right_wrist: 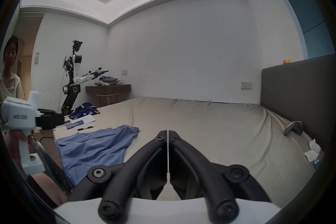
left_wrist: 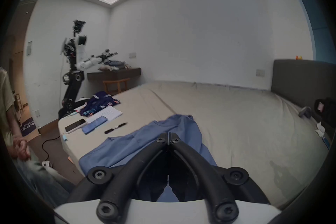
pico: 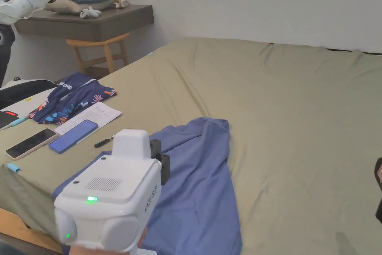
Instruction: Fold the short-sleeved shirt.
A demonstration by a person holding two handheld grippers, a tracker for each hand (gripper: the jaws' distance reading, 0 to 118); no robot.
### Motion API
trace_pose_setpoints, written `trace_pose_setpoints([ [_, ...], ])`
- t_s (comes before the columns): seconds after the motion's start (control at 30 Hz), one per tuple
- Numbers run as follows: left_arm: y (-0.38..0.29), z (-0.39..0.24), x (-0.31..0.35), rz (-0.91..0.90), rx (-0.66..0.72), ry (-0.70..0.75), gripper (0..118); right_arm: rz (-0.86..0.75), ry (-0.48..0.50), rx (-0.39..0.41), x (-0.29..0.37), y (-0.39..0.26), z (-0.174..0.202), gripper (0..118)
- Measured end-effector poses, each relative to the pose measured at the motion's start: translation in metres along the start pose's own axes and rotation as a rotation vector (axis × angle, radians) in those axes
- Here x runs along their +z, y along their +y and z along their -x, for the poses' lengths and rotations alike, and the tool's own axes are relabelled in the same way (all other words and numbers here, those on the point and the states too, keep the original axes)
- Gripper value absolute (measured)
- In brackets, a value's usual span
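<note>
A wide bed (pico: pixel 298 91) covered by an olive sheet is seen in the head view, and most of its surface to the right of and beyond the garment lies bare. The blue short-sleeved shirt (pico: pixel 201 177) is spread near the bed's near-left corner. Its long axis runs from the near edge of the bed away toward the far wall, slightly tilted to the right. The bunched far end is pointed toward the middle of the bed, and the near end hangs over the bed's near edge. The right-hand edge of the shirt is laid in a fairly straight line, while the far end is rumpled and partly doubled over.

To the left of the shirt, well apart from it, a patterned dark garment (pico: pixel 71 97) is laid near the bed's left edge. A sheet of paper (pico: pixel 99 115), a blue phone (pico: pixel 73 136), a black phone (pico: pixel 30 143) and a pen (pico: pixel 103 141) are set between that garment and the shirt; the pen is nearest the shirt.

The left gripper (left_wrist: pixel 168 135) is held above the near part of the shirt with its jaws closed on nothing. The right gripper (right_wrist: pixel 168 132) is held over bare sheet just right of the shirt, its jaws brought together with only a thin slit between them, nothing being gripped.
</note>
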State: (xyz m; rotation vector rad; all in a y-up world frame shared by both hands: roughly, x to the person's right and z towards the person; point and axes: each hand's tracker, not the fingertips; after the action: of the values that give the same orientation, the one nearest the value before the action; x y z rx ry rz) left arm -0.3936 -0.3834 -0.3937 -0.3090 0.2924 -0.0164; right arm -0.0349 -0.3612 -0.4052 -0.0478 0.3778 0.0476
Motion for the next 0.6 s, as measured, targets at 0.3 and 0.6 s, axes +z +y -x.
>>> trace_pose_setpoints([
  [0.3,0.009,-0.024,-0.216,0.474,0.060,-0.176,0,0.078,-0.047,-0.062,-0.005,-0.007,-0.031,1],
  [0.6,-0.017,-0.049,-0.301,0.553,0.014,-0.078,94,0.148,-0.069,-0.091,-0.007,-0.018,-0.044,1],
])
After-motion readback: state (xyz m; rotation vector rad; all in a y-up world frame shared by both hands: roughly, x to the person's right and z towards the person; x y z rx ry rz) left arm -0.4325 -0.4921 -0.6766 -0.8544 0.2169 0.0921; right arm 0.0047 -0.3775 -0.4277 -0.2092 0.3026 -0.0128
